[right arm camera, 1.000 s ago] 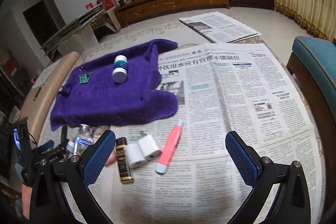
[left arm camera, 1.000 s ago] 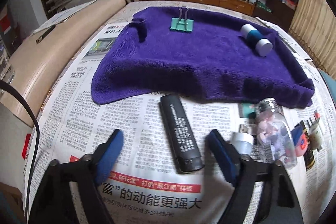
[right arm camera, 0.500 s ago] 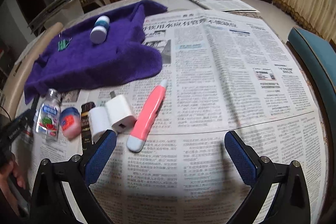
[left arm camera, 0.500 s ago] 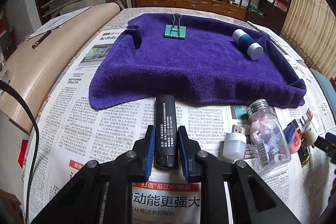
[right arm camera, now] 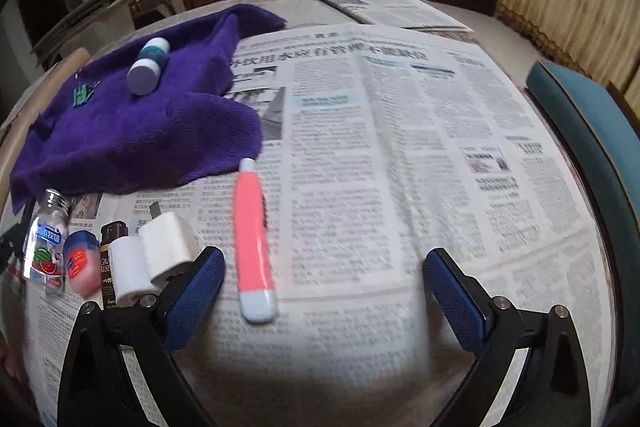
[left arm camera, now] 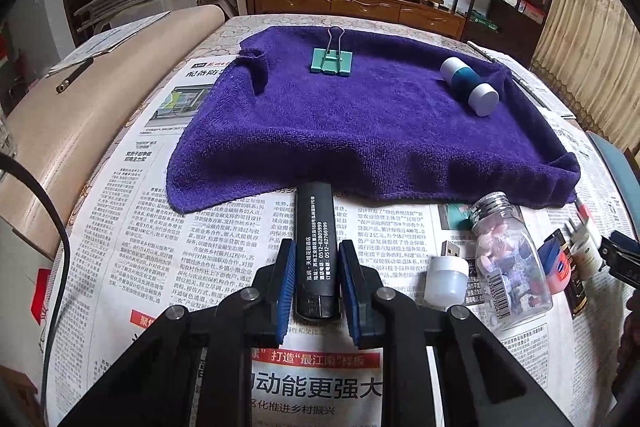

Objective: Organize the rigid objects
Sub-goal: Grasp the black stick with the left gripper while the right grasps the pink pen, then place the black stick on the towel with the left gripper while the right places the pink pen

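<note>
The left gripper (left arm camera: 315, 277) is clamped on the black lighter-shaped stick (left arm camera: 315, 243), blue pads pressed to both long sides near its close end. The stick lies flat on the newspaper-covered counter (left arm camera: 168, 227), its far tip pointing to twelve o'clock and just reaching the hem of the purple towel (left arm camera: 360, 123). So the pick-up looks made but the lift not yet begun: the stick sits on the paper.

Over on the right, the right gripper (right arm camera: 324, 291) hangs wide, jaws just starting to ease inward, nothing pressed between them. The pink pen (right arm camera: 252, 239) lies on the newsprint inside the gap, close to the left pad at about nine o'clock, its white cap toward the camera. The pads do not touch it.

On the towel already: a green binder clip (left arm camera: 331, 61) toward twelve o'clock in the left view and a teal-and-white tube (left arm camera: 470, 87) at about two o'clock. Still waiting at three o'clock of the left gripper sits a cluster: a small white jar (left arm camera: 446, 281), a clear bottle (left arm camera: 508, 263), a pink-and-blue tin (left arm camera: 556, 265), and in the right view a white charger plug (right arm camera: 170, 247).

My read: the towel is the collecting spot. Next, the left side needs a clean lift and a carry toward twelve o'clock, then a gentle set-down clear of the clip. The right needs to shift toward nine o'clock to centre on the pen before it squeezes, or the pen may roll away.
</note>
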The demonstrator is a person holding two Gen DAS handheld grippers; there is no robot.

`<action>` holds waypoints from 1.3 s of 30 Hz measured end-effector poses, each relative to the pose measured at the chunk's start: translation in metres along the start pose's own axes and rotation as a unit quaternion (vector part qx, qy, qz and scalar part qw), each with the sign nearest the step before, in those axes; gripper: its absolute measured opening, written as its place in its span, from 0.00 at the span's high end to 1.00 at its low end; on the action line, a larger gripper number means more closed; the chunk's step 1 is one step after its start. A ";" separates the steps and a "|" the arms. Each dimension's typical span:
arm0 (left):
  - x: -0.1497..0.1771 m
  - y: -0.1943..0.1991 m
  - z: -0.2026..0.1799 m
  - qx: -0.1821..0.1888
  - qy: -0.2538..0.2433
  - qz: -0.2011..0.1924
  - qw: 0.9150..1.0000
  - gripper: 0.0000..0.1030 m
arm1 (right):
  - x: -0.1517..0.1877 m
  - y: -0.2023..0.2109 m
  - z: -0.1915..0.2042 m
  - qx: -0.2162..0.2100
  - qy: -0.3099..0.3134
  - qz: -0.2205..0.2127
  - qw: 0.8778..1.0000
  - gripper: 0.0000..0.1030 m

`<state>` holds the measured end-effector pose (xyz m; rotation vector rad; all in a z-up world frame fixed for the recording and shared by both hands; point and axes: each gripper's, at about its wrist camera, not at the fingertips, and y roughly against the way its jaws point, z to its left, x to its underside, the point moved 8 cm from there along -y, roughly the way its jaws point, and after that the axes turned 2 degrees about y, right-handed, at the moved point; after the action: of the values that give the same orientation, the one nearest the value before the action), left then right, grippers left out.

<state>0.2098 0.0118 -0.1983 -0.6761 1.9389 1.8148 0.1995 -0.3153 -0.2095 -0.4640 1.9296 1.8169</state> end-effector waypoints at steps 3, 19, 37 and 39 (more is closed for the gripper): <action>-0.001 0.000 0.002 0.007 0.002 -0.002 1.000 0.80 | -0.008 0.002 0.010 -0.011 0.015 -0.008 1.000 0.14; -0.001 0.007 0.012 0.034 0.016 -0.013 0.999 0.80 | -0.008 0.024 0.026 -0.041 0.032 -0.024 0.998 0.84; -0.053 0.040 0.017 0.056 0.021 -0.044 0.997 0.80 | -0.053 0.050 0.047 -0.079 0.025 -0.049 0.995 0.84; -0.064 0.041 0.015 0.058 0.016 -0.050 0.997 0.80 | -0.066 0.052 0.050 -0.084 0.024 -0.054 0.995 0.84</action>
<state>0.2364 0.0338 -0.1289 -0.7547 1.9766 1.6280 0.2320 -0.2657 -0.1318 -0.6598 1.7525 1.9218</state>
